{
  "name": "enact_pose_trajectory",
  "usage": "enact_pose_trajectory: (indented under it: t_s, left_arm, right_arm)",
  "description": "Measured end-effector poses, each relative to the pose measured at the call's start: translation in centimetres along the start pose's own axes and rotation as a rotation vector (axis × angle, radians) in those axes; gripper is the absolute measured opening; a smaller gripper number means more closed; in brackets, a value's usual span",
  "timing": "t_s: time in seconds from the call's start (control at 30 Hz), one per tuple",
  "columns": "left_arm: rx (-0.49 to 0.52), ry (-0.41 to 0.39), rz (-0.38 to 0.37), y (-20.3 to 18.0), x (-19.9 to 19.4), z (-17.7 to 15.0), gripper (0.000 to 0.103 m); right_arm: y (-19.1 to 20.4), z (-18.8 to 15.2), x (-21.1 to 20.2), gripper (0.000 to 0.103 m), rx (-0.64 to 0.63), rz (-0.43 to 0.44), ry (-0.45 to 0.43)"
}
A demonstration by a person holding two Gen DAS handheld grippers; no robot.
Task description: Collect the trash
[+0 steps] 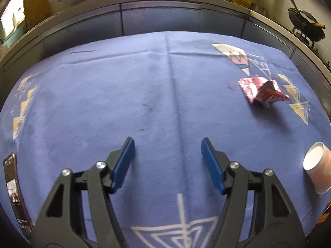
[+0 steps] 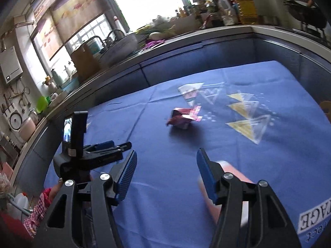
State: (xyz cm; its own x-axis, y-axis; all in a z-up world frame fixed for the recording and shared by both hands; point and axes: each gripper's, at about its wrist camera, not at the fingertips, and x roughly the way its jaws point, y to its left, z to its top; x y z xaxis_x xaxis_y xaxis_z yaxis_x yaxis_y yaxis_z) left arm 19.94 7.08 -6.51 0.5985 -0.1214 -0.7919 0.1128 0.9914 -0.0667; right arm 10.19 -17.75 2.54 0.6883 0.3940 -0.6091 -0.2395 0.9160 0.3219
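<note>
Blue patterned cloth covers the bench; trash on it is a crumpled red foil wrapper and a pink paper cup lying on its side. Left gripper: fingers parted fairly wide, nothing between them, only bare cloth ahead. From the left wrist view the wrapper sits forward and well off to the right, cup nearer but at the far right edge. Right gripper: fingers also parted, nothing clamped; the cup lies just behind and outside its right finger, partly hidden, contact unclear. Wrapper is roughly dead ahead of the right fingers, slightly right of centre, long axis running across the view. Left gripper body shows at left in the right wrist view, farther from the wrapper. My read: right hand is the nearer one for both pieces; wrapper needs a straight reach forward, fingers closing across its short side. Black phone at the left edge isn't trash.
</note>
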Motion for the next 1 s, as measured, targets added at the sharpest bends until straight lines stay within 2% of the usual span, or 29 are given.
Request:
enact_pose_trajectory:
  t_s: [0.17, 0.33, 0.5, 0.63, 0.83, 1.0]
  left_arm:
    - [-0.016, -0.023, 0.015, 1.7, -0.2, -0.5, 0.067]
    - [-0.022, -0.069, 0.025, 3.0, -0.6, -1.4, 0.069]
    - [-0.044, -0.088, -0.027, 3.7, -0.8, -1.5, 0.069]
    - [-0.046, -0.094, -0.048, 3.7, -0.8, -1.5, 0.069]
    - [-0.078, -0.106, -0.094, 4.3, -1.0, -1.6, 0.069]
    - [-0.094, -0.111, -0.118, 4.7, -1.1, -1.6, 0.069]
  right_arm:
    - [2.3, 0.3, 2.1, 0.059, -0.033, 0.026, 0.046]
    - [3.3, -0.2, 4.7, 0.059, -0.046, 0.004, 0.125]
    - [3.4, 0.1, 6.3, 0.059, -0.033, -0.018, 0.181]
    - [3.0, 2.2, 6.8, 0.059, -0.01, -0.023, 0.201]
    - [-1.2, 7.4, 7.5, 0.059, 0.161, -0.044, 0.196]
    - [-6.3, 10.2, 10.6, 0.059, 0.356, -0.079, 0.256]
